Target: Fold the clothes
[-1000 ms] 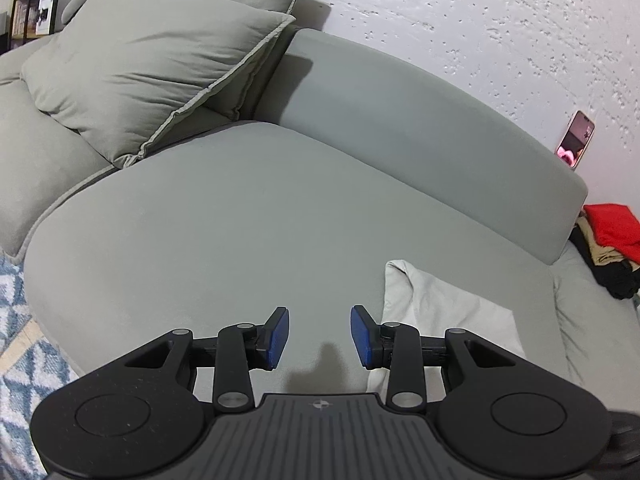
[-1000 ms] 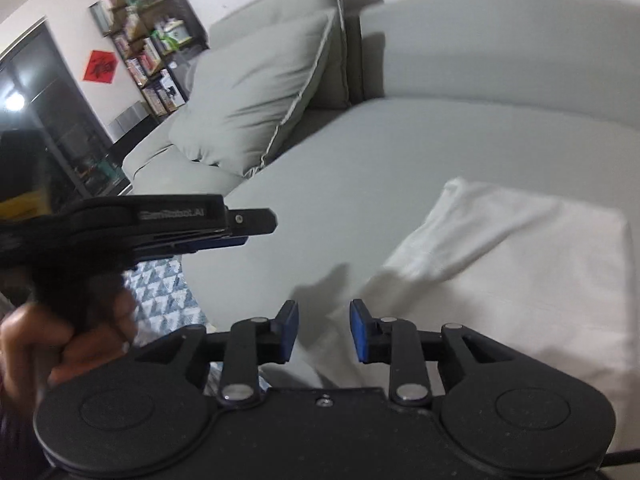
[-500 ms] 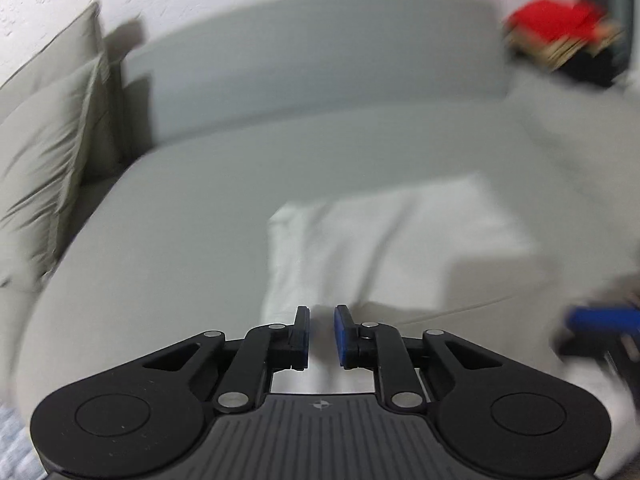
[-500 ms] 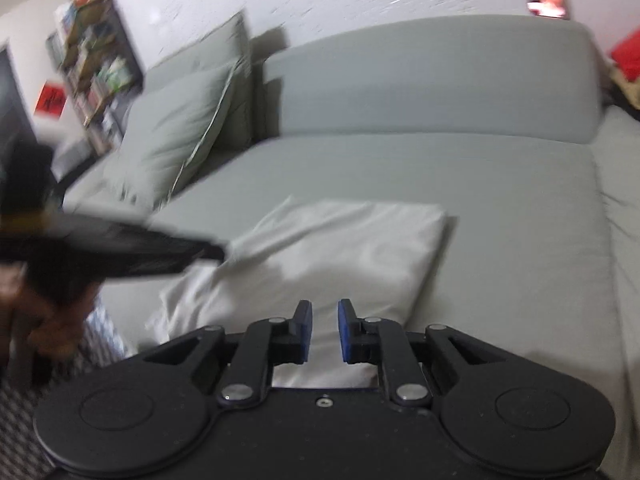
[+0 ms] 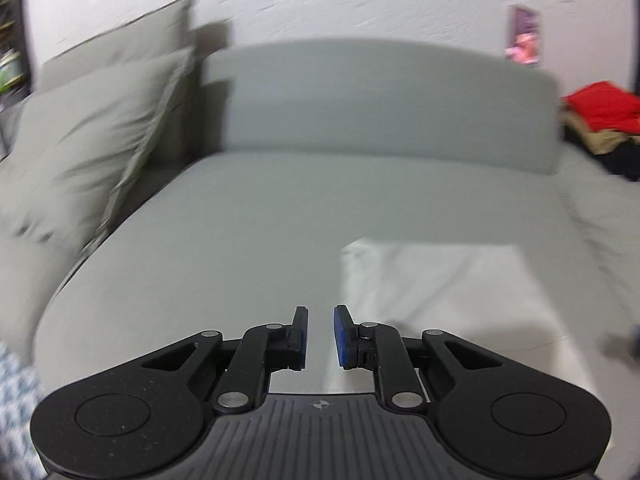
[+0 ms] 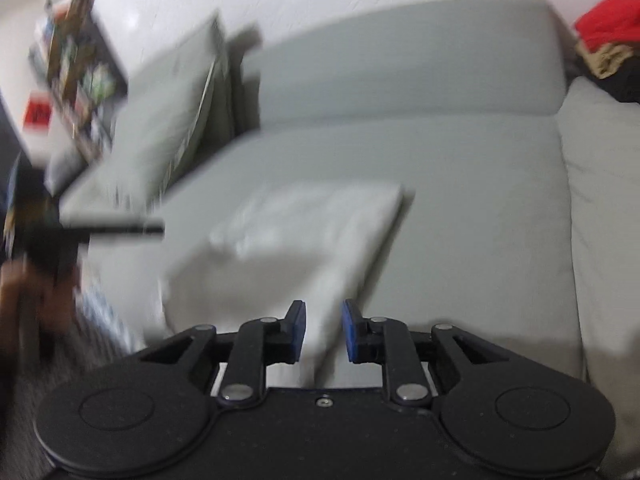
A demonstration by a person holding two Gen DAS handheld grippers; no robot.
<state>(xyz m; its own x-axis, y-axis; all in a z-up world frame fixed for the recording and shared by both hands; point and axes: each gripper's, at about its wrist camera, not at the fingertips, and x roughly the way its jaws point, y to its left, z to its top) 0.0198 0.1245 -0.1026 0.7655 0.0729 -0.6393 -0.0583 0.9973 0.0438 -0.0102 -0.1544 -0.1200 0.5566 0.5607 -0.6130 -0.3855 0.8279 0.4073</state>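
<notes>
A white folded cloth (image 5: 440,300) lies on the seat of the grey sofa (image 5: 260,208). In the left wrist view it is just right of my left gripper (image 5: 320,336), whose jaws stand a narrow gap apart with only sofa fabric behind them. In the right wrist view the cloth (image 6: 304,232) spreads ahead, and its near edge shows through the gap of my right gripper (image 6: 323,332). That gripper's jaws are opening and the pads do not press on the cloth. The left gripper (image 6: 116,232) appears blurred at the left, held by a hand (image 6: 24,280).
Two grey cushions (image 5: 92,128) lean at the sofa's left end. A pile of red, tan and black clothes (image 5: 600,120) sits at the far right. A phone (image 5: 524,36) rests on the backrest. A bookshelf (image 6: 76,64) and patterned rug (image 5: 16,400) are to the left.
Both grippers swept sideways and rolled, so the views now face the backrest squarely. Both sets of jaws narrowed from a second ago; the right pair has since widened a little.
</notes>
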